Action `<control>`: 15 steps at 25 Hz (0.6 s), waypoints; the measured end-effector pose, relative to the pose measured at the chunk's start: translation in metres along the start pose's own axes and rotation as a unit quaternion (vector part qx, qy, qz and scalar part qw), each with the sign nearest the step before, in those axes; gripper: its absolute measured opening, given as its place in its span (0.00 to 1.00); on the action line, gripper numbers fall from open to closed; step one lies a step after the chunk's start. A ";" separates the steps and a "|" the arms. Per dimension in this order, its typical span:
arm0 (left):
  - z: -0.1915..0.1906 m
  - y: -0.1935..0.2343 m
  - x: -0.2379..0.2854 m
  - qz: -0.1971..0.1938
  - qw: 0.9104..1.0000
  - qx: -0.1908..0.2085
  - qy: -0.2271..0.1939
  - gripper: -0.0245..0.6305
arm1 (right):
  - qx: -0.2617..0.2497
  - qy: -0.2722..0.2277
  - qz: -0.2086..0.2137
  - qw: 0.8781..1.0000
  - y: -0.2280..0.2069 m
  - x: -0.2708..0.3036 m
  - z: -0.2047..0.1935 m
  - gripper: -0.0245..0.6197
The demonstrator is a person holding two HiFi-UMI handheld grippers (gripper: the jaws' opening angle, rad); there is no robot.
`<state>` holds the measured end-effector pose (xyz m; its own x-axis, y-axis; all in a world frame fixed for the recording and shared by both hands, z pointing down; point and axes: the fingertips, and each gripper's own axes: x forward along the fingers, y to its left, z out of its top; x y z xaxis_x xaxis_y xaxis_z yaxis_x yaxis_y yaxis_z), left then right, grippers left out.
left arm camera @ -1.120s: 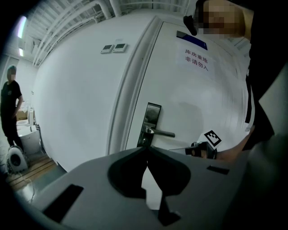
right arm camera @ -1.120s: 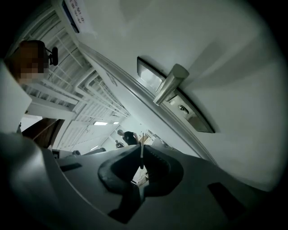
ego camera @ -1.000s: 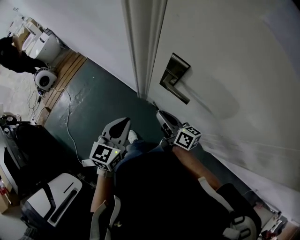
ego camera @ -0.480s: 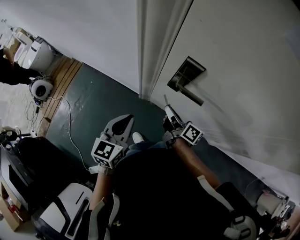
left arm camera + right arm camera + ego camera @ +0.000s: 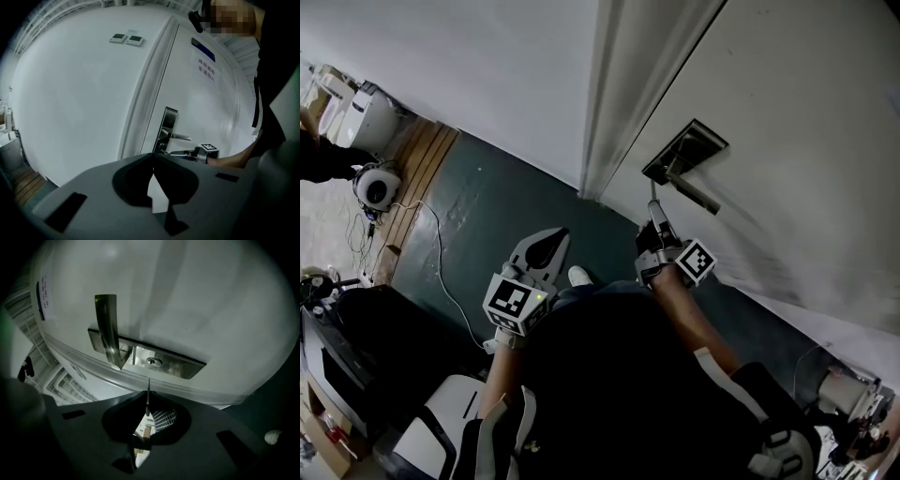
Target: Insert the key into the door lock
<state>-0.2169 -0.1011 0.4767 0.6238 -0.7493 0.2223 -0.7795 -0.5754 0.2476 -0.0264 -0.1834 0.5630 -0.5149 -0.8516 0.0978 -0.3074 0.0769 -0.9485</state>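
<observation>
A white door (image 5: 806, 103) fills the right of the head view, closed against its pale frame (image 5: 623, 94), with a white wall (image 5: 487, 75) to the left and a dark green floor (image 5: 487, 211) below.

On the door is a brushed-metal lock plate (image 5: 686, 152) with a lever handle (image 5: 696, 192). In the right gripper view the plate (image 5: 180, 367) runs across the door, the lever (image 5: 108, 329) stands up from its left end, and the keyhole (image 5: 152, 362) sits near the plate's middle.

My right tongs (image 5: 654, 214) are raised towards that plate, their marker cube (image 5: 696, 262) just behind them. They are clenched on the key (image 5: 148, 397). Its thin blade sticks out past the tips of the tongs (image 5: 147, 401) and points at the keyhole. The blade's tip lies just beneath the keyhole, close to it but apart and not inserted.

My left tongs (image 5: 549, 242) hang lower and to the left, over the floor, well apart from the lock. Their jaws are pressed together at the tip with nothing between them (image 5: 153, 158). From that view the right tongs (image 5: 185, 153) appear beside the handle (image 5: 177, 137).
</observation>
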 end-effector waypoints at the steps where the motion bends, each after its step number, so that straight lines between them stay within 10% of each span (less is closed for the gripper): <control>1: 0.000 0.002 0.001 -0.001 1.000 -0.001 0.000 0.05 | 0.007 -0.006 0.000 1.000 -0.001 0.001 0.002 0.09; 15: -0.001 0.018 0.008 -0.027 1.000 -0.007 0.003 0.05 | 0.062 -0.078 0.003 0.995 -0.005 0.011 0.023 0.09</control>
<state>-0.2260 -0.1166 0.4841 0.6654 -0.7152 0.2140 -0.7438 -0.6104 0.2724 -0.0119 -0.2053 0.5616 -0.3827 -0.9223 0.0535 -0.1990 0.0257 -0.9797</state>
